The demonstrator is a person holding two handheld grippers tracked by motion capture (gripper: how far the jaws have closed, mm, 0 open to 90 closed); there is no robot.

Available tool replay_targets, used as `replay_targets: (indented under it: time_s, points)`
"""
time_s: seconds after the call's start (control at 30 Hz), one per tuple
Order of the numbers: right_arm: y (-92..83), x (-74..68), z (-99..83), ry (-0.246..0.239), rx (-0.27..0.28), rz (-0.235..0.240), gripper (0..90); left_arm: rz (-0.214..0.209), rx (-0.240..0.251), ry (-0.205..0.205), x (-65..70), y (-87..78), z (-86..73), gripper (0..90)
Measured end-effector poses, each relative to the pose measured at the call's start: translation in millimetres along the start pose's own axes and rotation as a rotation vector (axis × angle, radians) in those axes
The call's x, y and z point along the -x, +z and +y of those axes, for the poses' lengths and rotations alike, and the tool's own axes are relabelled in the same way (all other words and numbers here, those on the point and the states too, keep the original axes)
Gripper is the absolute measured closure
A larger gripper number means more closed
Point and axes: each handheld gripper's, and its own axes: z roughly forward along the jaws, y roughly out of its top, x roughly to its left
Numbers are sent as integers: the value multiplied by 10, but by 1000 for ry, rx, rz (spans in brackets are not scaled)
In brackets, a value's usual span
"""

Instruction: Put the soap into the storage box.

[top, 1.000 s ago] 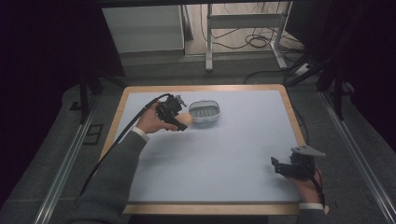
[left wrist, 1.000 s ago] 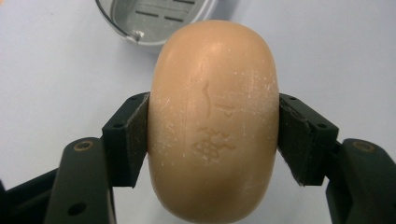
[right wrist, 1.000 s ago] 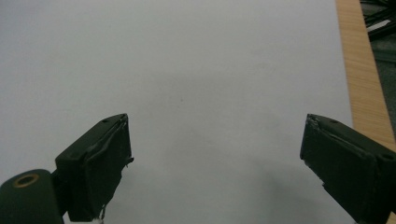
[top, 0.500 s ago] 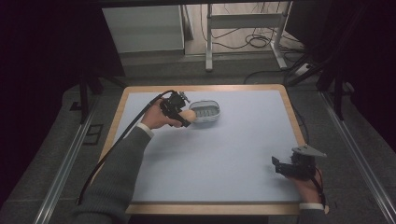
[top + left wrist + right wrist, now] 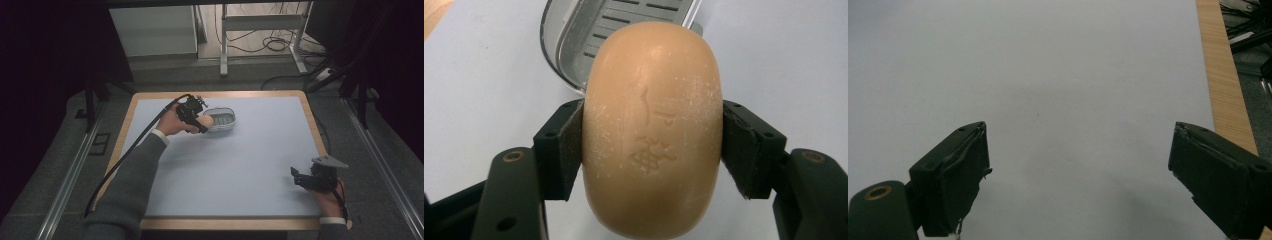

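Since the earlier frame, the left tongs (image 5: 203, 121) have carried the tan soap bar (image 5: 652, 125) a little farther toward the grey slotted soap dish (image 5: 222, 118), so the bar now hangs at the dish's near-left rim. Both black jaws press flat against the bar's 2 sides. Well apart, at the desk's (image 5: 260, 165) near-right corner, the right tongs (image 5: 1078, 175) sit spread wide with nothing between them.

A matt, waxy soap bar (image 5: 651, 130) with stamped marks is seen beside a glossy plastic dish (image 5: 574, 35) on a smooth, wood-edged table (image 5: 260, 165).
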Motion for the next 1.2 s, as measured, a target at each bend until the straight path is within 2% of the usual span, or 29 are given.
replay_targets:
  time_s: [0.43, 0.7, 0.87, 1.0, 1.2]
  points:
    - [6, 7, -2, 1, -1, 1, 92, -5, 4, 20, -23, 73, 168, 328]
    - [5, 26, -6, 6, 0, 1, 92, -7, -10, 33, -35, 138, 268, 328]
    - [1, 34, -6, 9, 2, 2, 92, -11, 6, 30, -49, 138, 334, 328]
    - [-4, 44, -3, 11, 4, 0, 92, 6, -2, 45, -52, 158, 395, 328]
    - [-7, 53, -4, 14, 3, 2, 92, -5, -5, 49, -59, 235, 476, 328]
